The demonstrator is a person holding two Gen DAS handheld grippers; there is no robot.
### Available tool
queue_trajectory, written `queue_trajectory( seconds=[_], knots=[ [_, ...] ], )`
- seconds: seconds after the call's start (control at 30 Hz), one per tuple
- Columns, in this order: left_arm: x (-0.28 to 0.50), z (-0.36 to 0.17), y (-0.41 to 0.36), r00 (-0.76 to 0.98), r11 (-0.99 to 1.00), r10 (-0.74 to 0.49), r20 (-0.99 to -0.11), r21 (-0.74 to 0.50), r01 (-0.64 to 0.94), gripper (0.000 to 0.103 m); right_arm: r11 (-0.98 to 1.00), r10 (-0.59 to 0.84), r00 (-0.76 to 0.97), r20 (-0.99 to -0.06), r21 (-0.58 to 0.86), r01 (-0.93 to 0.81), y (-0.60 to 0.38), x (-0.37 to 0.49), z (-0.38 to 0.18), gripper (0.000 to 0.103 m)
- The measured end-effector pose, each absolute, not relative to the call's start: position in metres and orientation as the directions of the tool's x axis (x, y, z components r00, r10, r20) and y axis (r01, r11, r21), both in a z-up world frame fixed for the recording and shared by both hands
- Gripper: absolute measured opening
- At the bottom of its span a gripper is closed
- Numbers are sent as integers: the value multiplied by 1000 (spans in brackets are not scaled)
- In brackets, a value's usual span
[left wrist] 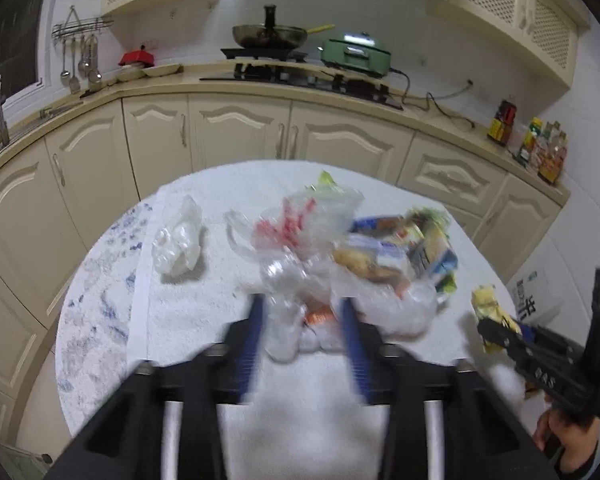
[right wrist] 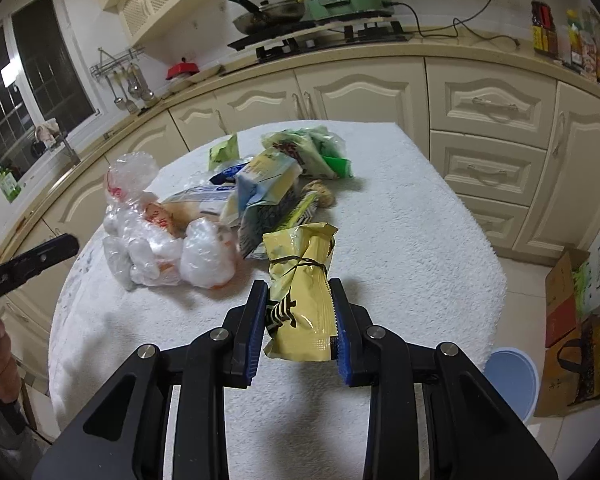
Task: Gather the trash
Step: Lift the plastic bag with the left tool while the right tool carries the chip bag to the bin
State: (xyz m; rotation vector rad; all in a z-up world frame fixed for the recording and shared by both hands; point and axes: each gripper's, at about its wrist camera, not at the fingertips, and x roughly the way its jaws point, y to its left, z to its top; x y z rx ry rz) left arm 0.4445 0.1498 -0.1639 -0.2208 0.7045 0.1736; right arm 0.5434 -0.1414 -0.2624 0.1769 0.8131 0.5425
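My right gripper (right wrist: 300,300) is shut on a yellow snack packet (right wrist: 300,280) tied with a dark band and holds it just above the white-towelled table (right wrist: 420,240); the packet also shows in the left wrist view (left wrist: 490,312). My left gripper (left wrist: 302,312) is open, its blue fingers on either side of clear crumpled plastic bags (left wrist: 296,276). A heap of wrappers and cartons (right wrist: 268,184) lies mid-table. A separate clear plastic wad (left wrist: 178,240) lies to the left.
Cream kitchen cabinets (left wrist: 236,124) curve behind the table, with a stove, a pan (left wrist: 268,34) and a green cooker (left wrist: 356,52) on the counter. A blue bin (right wrist: 512,380) and cardboard boxes (right wrist: 564,300) stand on the floor at the right.
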Motion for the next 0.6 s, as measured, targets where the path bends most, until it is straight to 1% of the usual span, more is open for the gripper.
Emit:
queue_trajectory(
  seconds=[0.03, 0.07, 0.2, 0.4, 0.43, 0.5, 0.6],
  knots=[
    [448, -160, 153, 763, 959, 112, -637, -133, -252, 77, 849, 526, 565, -636, 355, -392, -140, 543, -261, 30],
    [450, -157, 154, 772, 956, 135, -621, -124, -267, 81, 848, 528, 570, -630, 356, -392, -139, 542, -259, 30],
    [479, -152, 153, 776, 958, 167, -608, -87, -274, 82, 844, 536, 593, -601, 361, -397, -133, 546, -249, 30],
    [535, -181, 157, 693, 962, 149, -705, -57, -265, 82, 843, 538, 602, -590, 350, -409, -115, 561, -243, 30],
    [543, -189, 159, 674, 963, 131, -727, -68, -261, 81, 843, 538, 602, -590, 350, -409, -114, 563, -244, 30],
    [551, -198, 160, 645, 963, 111, -756, -78, -257, 46, 841, 540, 598, -592, 353, -410, -110, 566, -245, 30],
    [544, -194, 165, 668, 956, 101, -737, -113, -269, 39, 841, 541, 599, -591, 352, -412, -109, 567, -245, 30]
  ],
)
